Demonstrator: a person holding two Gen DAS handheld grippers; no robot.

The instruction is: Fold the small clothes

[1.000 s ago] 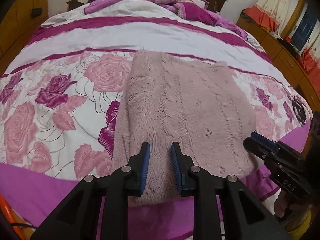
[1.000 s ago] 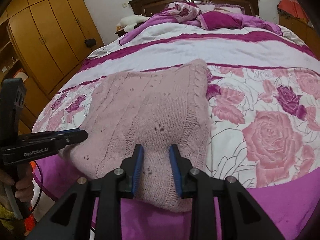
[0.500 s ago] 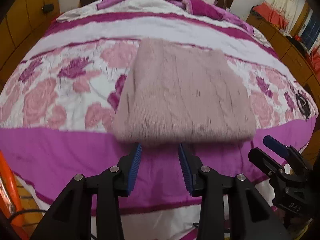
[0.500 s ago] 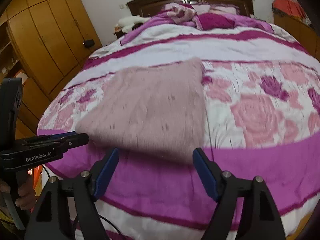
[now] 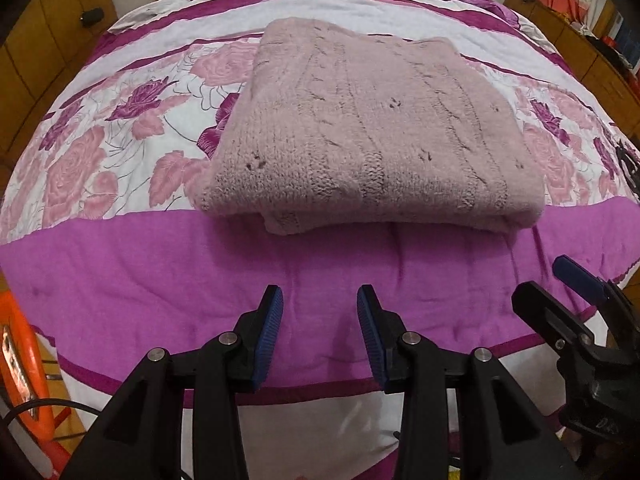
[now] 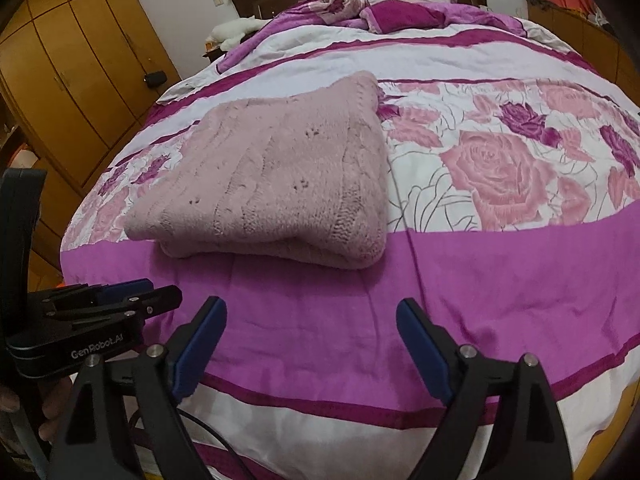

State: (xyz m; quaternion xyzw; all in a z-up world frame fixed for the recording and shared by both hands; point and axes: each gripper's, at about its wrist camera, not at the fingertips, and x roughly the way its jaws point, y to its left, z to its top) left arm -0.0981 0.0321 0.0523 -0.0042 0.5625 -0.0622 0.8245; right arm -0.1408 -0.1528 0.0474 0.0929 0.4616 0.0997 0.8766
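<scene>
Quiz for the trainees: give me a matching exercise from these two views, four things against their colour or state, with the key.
Things:
1. sweater
2. left gripper
3. wardrobe
4. plush toy

Descriptions:
A. white, beside the head of the bed
B. pale pink knit, folded on the bedspread
C. orange-brown wood
D. open, holding nothing

Pairs: 1-B, 2-D, 3-C, 4-A
</scene>
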